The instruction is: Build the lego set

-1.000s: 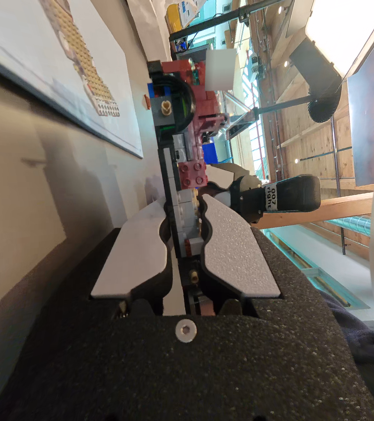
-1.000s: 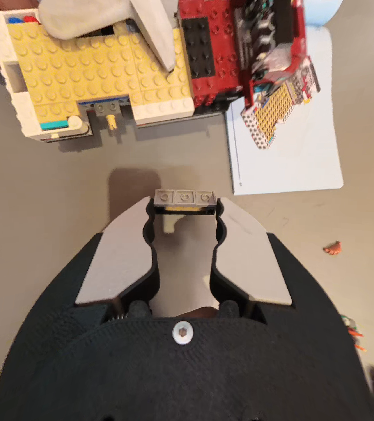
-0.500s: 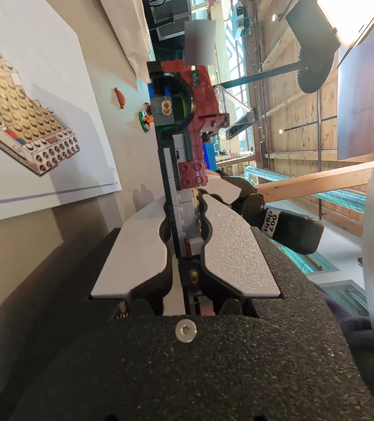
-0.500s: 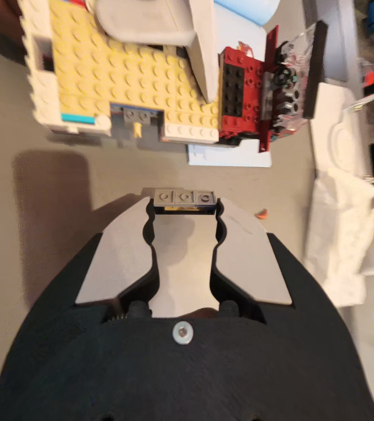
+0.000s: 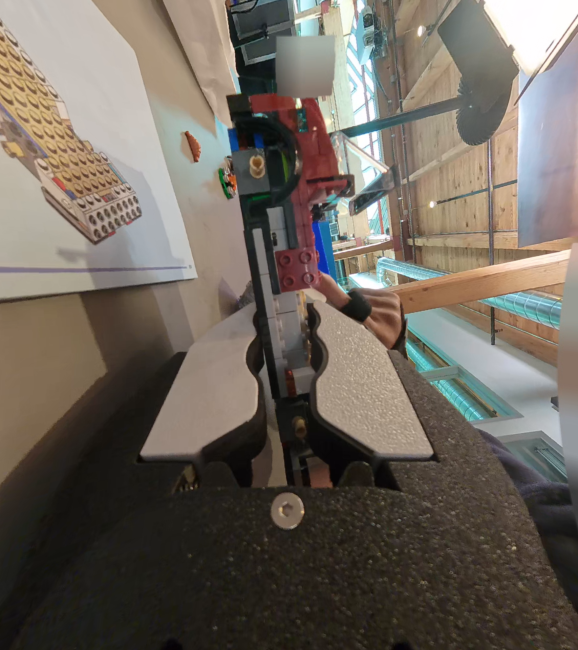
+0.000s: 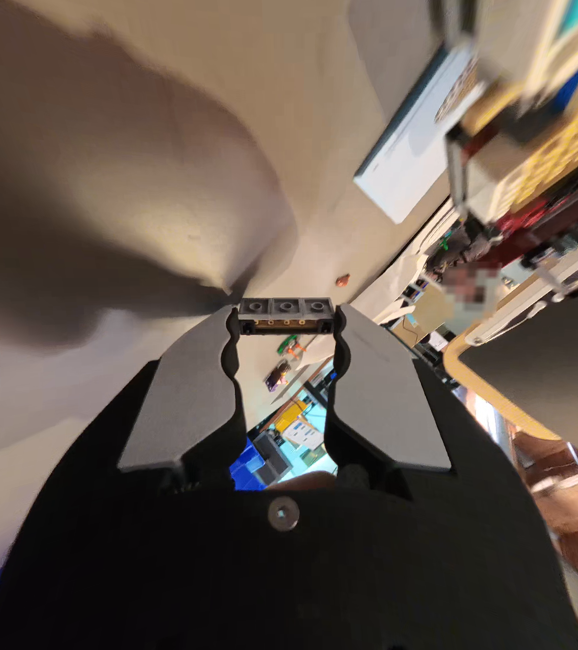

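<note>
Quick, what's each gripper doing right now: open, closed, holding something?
Left gripper: closed on the edge of a toy brick model.
Right gripper: closed on a small grey brick piece, held at its ends.

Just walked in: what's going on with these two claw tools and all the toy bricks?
A person is working two hand-held grippers over a table. The left gripper is clamped on the edge of a large toy-brick model of red, grey and black bricks, held up beside an open instruction booklet. The right gripper pinches a small grey brick piece by its ends, up off the table.
</note>
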`<action>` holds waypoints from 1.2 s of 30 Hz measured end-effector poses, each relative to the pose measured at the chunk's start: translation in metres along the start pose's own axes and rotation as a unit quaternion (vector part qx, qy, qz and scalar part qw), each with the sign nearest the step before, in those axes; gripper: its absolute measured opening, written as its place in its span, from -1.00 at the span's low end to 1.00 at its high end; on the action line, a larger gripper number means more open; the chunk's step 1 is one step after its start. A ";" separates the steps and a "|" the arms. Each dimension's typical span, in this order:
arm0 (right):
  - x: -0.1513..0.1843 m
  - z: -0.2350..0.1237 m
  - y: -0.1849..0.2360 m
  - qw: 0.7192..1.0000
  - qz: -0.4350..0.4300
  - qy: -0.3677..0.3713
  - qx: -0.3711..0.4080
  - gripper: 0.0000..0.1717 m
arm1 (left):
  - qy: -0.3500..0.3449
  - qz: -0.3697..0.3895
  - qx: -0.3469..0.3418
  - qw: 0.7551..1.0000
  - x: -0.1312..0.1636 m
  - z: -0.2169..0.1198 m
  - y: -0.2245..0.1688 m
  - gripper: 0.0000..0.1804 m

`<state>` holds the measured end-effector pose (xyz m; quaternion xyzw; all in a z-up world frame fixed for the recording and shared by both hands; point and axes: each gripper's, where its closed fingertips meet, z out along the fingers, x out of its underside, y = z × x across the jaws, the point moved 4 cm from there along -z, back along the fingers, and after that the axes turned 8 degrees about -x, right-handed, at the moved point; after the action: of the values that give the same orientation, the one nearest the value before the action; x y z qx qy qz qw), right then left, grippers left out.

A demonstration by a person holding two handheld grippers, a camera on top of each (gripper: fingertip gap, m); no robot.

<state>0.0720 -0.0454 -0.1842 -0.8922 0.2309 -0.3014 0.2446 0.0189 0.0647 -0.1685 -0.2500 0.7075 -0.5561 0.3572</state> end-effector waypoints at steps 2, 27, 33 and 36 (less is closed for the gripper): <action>-0.014 -0.009 -0.001 0.999 -0.008 -0.032 0.004 -0.40 | -0.003 0.001 0.001 1.000 -0.001 -0.002 0.000 -0.75; -0.047 -0.055 0.030 0.974 -0.204 -0.100 0.006 -0.15 | -0.002 0.000 0.015 1.000 -0.002 -0.004 -0.001 -0.75; -0.024 -0.058 0.042 0.965 0.122 -0.197 -0.119 -0.29 | -0.007 0.006 0.003 1.000 -0.001 -0.004 0.000 -0.76; -0.025 -0.062 0.038 0.920 0.252 -0.266 -0.139 -0.36 | -0.007 0.004 -0.001 1.000 0.000 -0.004 0.000 -0.76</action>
<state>0.0040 -0.0796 -0.1736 -0.8767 0.4140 0.0543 0.2386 0.0163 0.0671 -0.1681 -0.2514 0.7063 -0.5523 0.3646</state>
